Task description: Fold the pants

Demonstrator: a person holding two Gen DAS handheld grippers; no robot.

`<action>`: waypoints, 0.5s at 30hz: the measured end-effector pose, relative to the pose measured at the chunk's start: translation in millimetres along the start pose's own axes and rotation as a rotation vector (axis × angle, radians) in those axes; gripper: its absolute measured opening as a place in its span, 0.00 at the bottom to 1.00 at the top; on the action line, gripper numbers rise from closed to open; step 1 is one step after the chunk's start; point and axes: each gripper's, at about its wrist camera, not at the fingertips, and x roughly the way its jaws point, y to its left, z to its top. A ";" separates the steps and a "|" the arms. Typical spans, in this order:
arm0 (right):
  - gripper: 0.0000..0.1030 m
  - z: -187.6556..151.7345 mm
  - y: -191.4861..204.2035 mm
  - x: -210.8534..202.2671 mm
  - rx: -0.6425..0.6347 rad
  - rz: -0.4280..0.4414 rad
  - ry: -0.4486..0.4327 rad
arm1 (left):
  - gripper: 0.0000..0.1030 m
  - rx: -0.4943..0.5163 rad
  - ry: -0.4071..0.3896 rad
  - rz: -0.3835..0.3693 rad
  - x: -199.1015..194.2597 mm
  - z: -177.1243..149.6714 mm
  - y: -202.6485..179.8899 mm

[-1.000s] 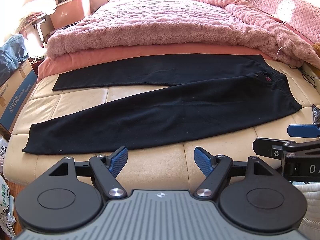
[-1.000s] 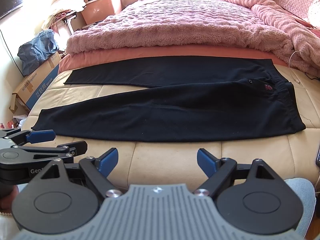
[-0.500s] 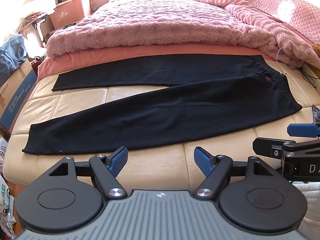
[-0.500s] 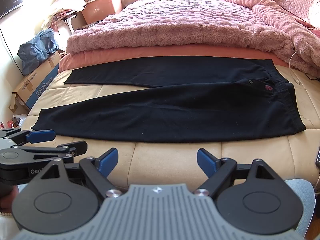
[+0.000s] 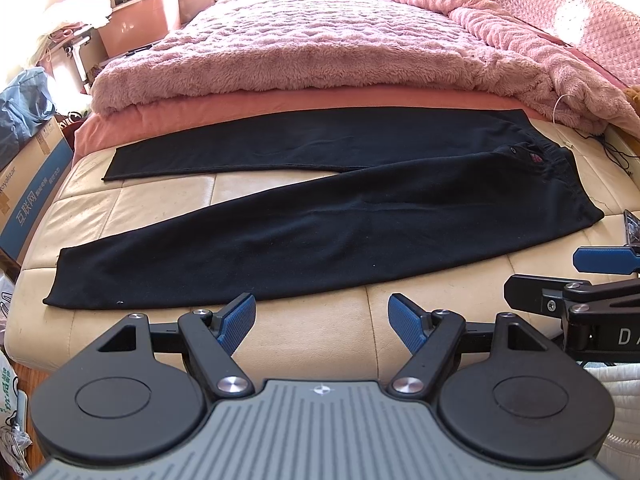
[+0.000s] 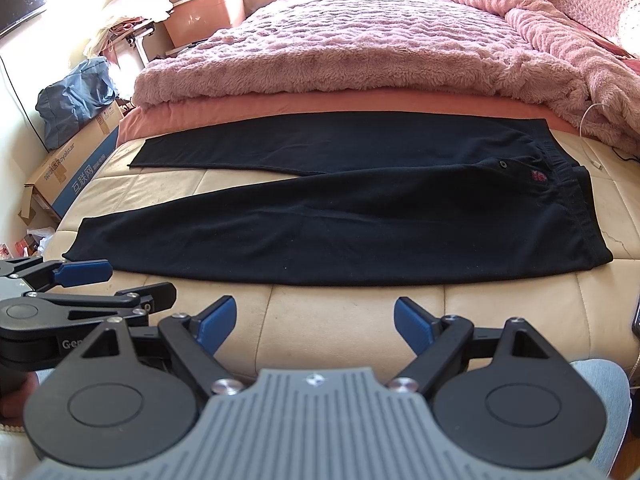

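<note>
1. Left wrist view. Sunlit bedroom clutter fills the left edge: a cardboard box (image 5: 34,184) with blue print and a brown plastic bin (image 5: 140,26) behind it. A cream leather bench (image 5: 320,328) runs across the foot of a bed covered by a fluffy pink blanket (image 5: 320,40).
2. Black pants (image 5: 320,224) lie flat on the bench, waistband to the right, both legs stretching left and spread in a narrow V; the far leg lies against the salmon sheet (image 5: 280,110) at the bed's edge.
3. The left gripper (image 5: 322,322) hovers over the bench's near edge, just short of the near leg, its blue-padded fingers (image 5: 238,320) wide apart with nothing between them.
4. The right gripper (image 5: 600,276) shows side-on at the right edge, near the waistband corner and clear of the cloth; its fingers look parted.
5. Right wrist view. Same bench (image 6: 344,320) and pink blanket (image 6: 360,40), with a dark blue bag (image 6: 72,96) resting on the cardboard box (image 6: 68,176) to the left.
6. The pants (image 6: 360,224) lie spread flat, a small red mark near the waistband.
7. The right gripper (image 6: 316,322) hangs over the near edge, fingers (image 6: 414,326) spread wide and empty.
8. The left gripper (image 6: 120,282) shows at the left, beside the near leg's hem, fingers apart.
</note>
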 end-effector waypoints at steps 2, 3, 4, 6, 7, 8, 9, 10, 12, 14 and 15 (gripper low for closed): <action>0.80 -0.9 1.6 1.4 -0.001 0.000 0.001 | 0.86 0.000 0.000 0.001 0.2 -0.1 -0.3; 0.80 -1.3 1.9 1.7 0.000 0.000 0.001 | 0.86 -0.001 0.000 0.001 0.2 -0.1 -0.2; 0.80 -0.8 1.5 1.4 0.000 -0.001 0.001 | 0.86 -0.001 0.000 0.000 0.0 0.0 -0.1; 0.80 -0.7 1.4 1.5 0.000 -0.001 0.001 | 0.86 -0.001 0.001 0.000 0.9 -0.5 -0.8; 0.80 -0.7 1.4 1.5 0.000 0.000 0.002 | 0.86 -0.001 0.001 -0.001 1.6 -1.1 -1.6; 0.80 -0.8 1.4 1.6 0.000 0.000 0.002 | 0.86 -0.001 0.002 -0.001 2.3 -1.7 -3.1; 0.80 -1.2 2.1 2.3 0.000 -0.001 0.003 | 0.86 -0.001 0.002 -0.001 2.7 -1.4 -3.2; 0.80 -1.0 2.1 2.9 -0.001 -0.001 0.003 | 0.86 -0.002 0.003 -0.001 3.2 -2.0 -3.8; 0.80 -1.6 3.2 4.5 0.000 -0.001 0.005 | 0.86 -0.003 0.004 -0.002 3.2 -1.8 -3.5; 0.80 -0.7 4.0 5.4 -0.001 -0.002 0.009 | 0.86 -0.003 0.004 -0.002 4.0 -2.5 -4.7; 0.80 -0.5 4.2 5.7 -0.001 -0.002 0.010 | 0.86 -0.002 0.004 -0.002 3.2 -1.7 -3.4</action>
